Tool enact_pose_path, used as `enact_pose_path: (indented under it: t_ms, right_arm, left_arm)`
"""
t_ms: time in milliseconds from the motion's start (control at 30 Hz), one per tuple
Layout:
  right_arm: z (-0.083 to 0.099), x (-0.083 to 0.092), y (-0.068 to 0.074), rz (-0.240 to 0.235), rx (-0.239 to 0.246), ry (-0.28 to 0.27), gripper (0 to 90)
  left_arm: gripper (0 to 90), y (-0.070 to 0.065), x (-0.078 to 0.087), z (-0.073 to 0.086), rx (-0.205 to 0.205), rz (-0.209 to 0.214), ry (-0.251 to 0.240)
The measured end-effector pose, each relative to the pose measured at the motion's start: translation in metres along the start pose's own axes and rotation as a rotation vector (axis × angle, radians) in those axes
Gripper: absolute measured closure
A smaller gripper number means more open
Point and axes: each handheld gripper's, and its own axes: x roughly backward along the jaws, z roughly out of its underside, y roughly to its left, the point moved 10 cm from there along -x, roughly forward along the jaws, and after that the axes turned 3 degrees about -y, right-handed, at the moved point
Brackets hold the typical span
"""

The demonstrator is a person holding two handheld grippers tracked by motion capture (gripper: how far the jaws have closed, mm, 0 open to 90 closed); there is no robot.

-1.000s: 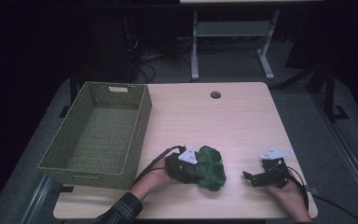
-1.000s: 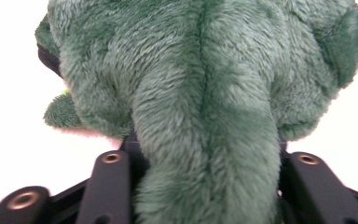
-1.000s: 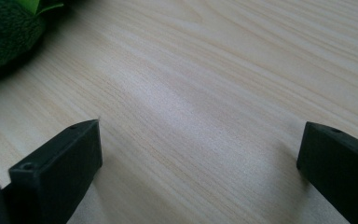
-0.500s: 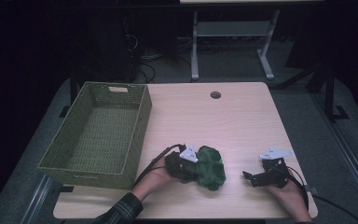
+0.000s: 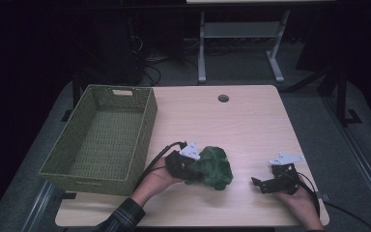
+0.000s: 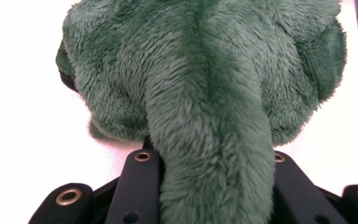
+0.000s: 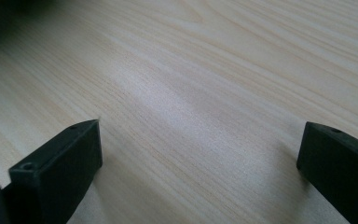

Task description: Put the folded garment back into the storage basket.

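In the high view, the left tool sits near the front edge of the counter, just right of the woven basket. A green plush toy bulges out of its front end, toward the counter's middle, caught between the jaws, which have just been closing on it. The right tool rests well apart from the toy, at the front right, its jaws pointing toward the toy.

In the left gripper view, the plush toy lies straight ahead, and a long furry limb runs down between the two black jaws, which clamp it from both sides.

In the right gripper view, the right tool has its jaws spread wide over bare light wood.
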Motion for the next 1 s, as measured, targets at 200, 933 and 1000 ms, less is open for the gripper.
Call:
enact_pose_path:
  t_ms: [200,933,1000]
  right_arm:
    - [0.000,0.000,0.000,0.000,-0.001,0.000,0.0]
    - [0.000,0.000,0.000,0.000,0.001,0.000,0.0]
    - [0.000,0.000,0.000,0.000,0.000,0.000,0.0]
  left_arm:
    - [69.9,0.006,0.016,-0.010,0.005,-0.025,0.004]
    - [69.4,0.027,0.077,-0.032,0.036,-0.064,-0.021]
    - [69.4,0.030,0.082,-0.032,0.040,-0.072,-0.026]
